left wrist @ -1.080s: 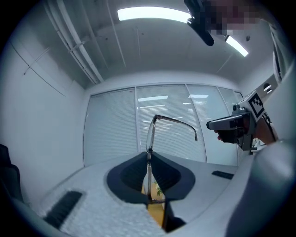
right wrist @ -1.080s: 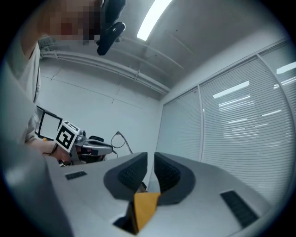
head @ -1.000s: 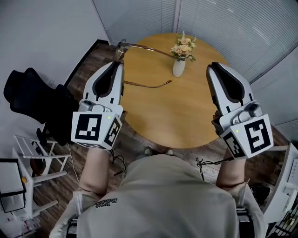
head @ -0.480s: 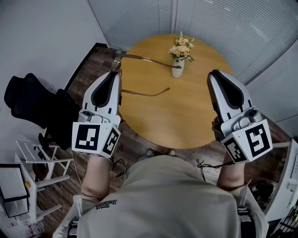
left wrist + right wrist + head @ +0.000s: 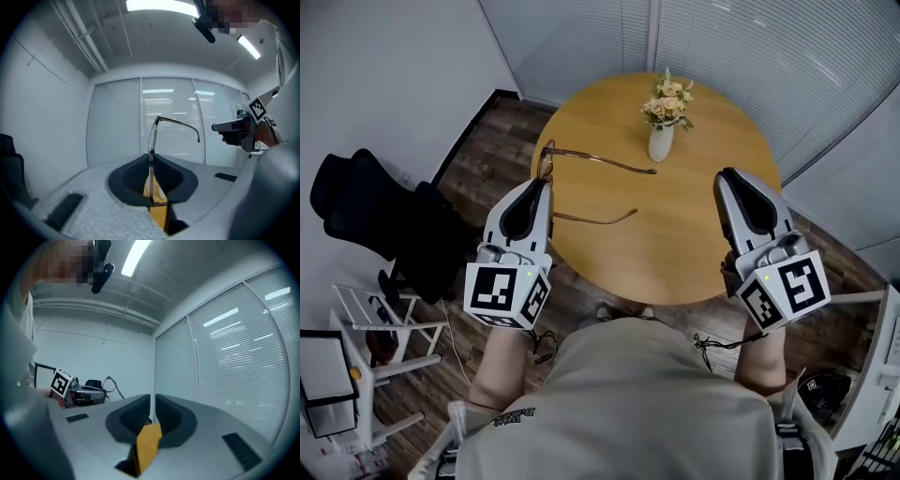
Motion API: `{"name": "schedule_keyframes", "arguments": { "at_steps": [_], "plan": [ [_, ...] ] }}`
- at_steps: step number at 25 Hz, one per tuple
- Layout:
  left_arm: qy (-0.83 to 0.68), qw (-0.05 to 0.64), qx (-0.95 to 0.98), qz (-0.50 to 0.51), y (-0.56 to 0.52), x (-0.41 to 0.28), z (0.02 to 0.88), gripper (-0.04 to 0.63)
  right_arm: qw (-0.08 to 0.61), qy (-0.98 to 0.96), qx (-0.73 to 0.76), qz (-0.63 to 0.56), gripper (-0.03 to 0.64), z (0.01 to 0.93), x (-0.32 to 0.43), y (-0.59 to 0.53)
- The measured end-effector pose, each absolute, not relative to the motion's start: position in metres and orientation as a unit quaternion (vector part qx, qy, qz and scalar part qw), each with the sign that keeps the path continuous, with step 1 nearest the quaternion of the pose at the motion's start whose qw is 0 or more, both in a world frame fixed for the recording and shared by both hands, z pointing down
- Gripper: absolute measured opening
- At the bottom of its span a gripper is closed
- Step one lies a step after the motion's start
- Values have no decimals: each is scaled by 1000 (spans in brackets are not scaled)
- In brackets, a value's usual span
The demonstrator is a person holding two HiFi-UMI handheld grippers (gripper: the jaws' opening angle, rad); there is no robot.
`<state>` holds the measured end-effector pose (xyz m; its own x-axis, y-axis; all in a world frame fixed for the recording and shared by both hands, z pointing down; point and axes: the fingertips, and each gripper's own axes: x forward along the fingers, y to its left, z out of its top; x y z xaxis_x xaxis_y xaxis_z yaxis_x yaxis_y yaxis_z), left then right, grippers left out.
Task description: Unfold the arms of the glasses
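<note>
Head view: left gripper [image 5: 544,180] hides its own grip on glasses [image 5: 609,161].
Its jaws clamp the frame; right gripper [image 5: 727,175] nearly closed, empty; vase [image 5: 660,142] beyond on table [image 5: 675,244].

Both forearms [image 5: 502,361] reach forward, holding the grippers level and pointing far. The left gripper [image 5: 541,184] is clamped on the glasses [image 5: 602,160]. The right gripper [image 5: 727,176], well apart, has its jaws close together.

A round wooden table [image 5: 694,244] fills the upper centre of the head view. A white vase [image 5: 660,142] of pale flowers [image 5: 667,98] stands near its far edge. A black chair [image 5: 366,202] sits at left, with a white rack [image 5: 370,319] below it.
</note>
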<state>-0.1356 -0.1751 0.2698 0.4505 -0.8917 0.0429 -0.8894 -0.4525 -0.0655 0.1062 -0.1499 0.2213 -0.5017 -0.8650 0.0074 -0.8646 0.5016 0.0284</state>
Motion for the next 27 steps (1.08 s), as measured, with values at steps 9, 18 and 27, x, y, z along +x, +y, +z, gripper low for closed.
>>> {"name": "schedule_keyframes", "arguments": {
  "at_steps": [9, 18, 27],
  "plan": [
    [523, 5, -851, -44, -170, -137, 282, 43, 33, -871, 489, -4, 51, 236, 99, -148],
    [526, -3, -849, -48, -173, -138, 289, 43, 40, -870, 491, -2, 51, 242, 101, -154],
    [530, -5, -847, -46, -175, -142, 288, 43, 52, -871, 489, -12, 51, 245, 96, -158]
  ]
}}
